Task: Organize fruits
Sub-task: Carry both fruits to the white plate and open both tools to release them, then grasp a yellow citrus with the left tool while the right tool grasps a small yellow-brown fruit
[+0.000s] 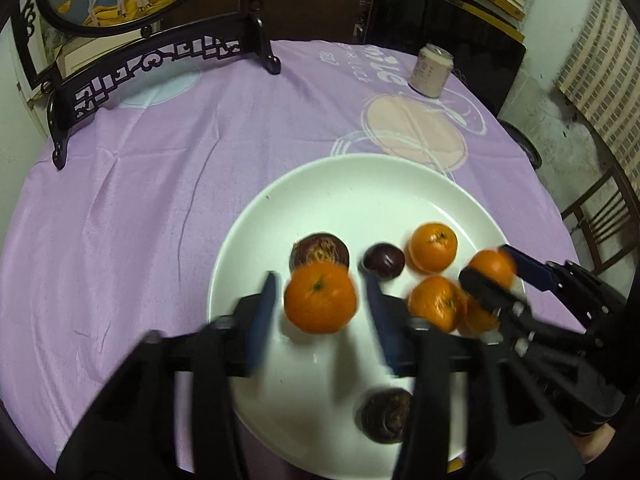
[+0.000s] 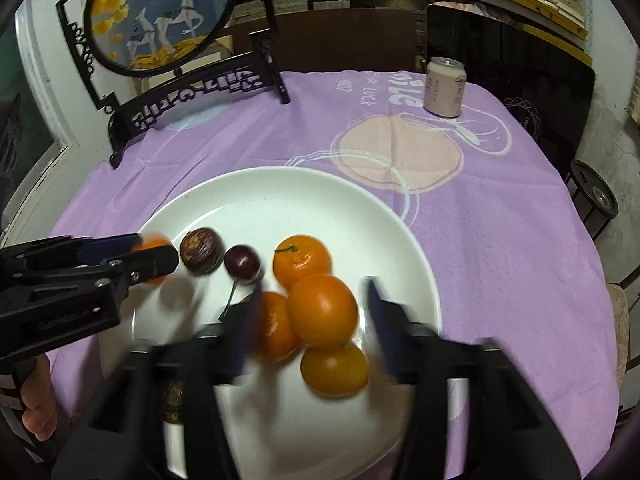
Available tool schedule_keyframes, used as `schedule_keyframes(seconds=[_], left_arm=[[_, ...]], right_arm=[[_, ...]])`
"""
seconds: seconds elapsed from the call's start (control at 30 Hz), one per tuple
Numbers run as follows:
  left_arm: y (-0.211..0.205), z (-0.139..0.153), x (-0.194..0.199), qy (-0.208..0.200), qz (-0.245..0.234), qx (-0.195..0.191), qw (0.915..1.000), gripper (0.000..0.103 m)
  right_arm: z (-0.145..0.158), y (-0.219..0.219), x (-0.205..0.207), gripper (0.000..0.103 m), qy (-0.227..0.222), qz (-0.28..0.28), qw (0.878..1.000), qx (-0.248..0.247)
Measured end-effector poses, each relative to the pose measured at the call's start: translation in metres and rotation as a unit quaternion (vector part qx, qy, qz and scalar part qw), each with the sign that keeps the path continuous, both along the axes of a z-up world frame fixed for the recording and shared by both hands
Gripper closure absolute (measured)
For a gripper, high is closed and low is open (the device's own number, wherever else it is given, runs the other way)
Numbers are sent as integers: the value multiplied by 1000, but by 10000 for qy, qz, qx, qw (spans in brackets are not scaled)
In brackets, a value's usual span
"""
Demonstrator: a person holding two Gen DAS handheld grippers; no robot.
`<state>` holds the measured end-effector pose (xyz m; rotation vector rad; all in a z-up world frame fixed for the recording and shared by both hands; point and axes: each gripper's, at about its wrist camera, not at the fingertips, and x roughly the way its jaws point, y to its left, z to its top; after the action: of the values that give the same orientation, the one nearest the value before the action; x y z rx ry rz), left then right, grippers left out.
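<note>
A white plate (image 1: 340,200) (image 2: 260,200) on the purple cloth holds several oranges, a wrinkled dark passion fruit (image 1: 320,250) (image 2: 201,250), a cherry (image 1: 383,261) (image 2: 243,262) and another dark fruit (image 1: 386,414). My left gripper (image 1: 320,278) (image 2: 156,247) is open over the plate's left part. An orange (image 1: 320,298) sits between its blue pads with a gap on each side. My right gripper (image 2: 315,285) (image 1: 486,262) is open over the right part, around another orange (image 2: 322,312) that its pads do not touch. That orange lies against two more oranges (image 2: 272,332) (image 2: 334,370).
A pale drink can (image 1: 430,72) (image 2: 445,87) stands at the far right of the table. A black carved stand with a round painted screen (image 1: 160,60) (image 2: 160,12) fills the far left. A wooden chair (image 1: 600,216) is beyond the right edge. A person's hand (image 2: 36,400) holds the left gripper.
</note>
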<state>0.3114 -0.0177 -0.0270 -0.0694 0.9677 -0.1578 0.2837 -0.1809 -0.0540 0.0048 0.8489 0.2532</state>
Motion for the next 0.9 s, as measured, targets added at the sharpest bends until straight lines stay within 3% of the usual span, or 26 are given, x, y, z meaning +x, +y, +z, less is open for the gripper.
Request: schedule_keyframes(seconds=[0.13, 0.23, 0.27, 0.37, 0.47, 0.73, 0.9], left_arm=[[8, 19, -16, -204, 8, -117, 9997, 37], [19, 37, -57, -463, 58, -128, 9988, 17], [24, 41, -76, -601, 130, -104, 9981, 15], [35, 42, -125, -853, 214, -168, 9960, 13], [45, 29, -165, -850, 401, -165, 9954, 13], [63, 9, -204, -624, 504, -121, 9967, 13], [69, -1, -220, -581, 484, -19, 9971, 13]], right_arm=[[17, -6, -13, 41, -169, -72, 9998, -76], [33, -14, -41, 39, -256, -47, 9997, -9], [37, -18, -58, 35, -285, -30, 9996, -11], [37, -28, -108, 25, -400, -100, 9991, 129], [28, -32, -145, 24, -348, -221, 9990, 194], [25, -24, -182, 24, -320, -141, 9994, -9], [-1, -5, -187, 22, -21, 187, 9998, -89]])
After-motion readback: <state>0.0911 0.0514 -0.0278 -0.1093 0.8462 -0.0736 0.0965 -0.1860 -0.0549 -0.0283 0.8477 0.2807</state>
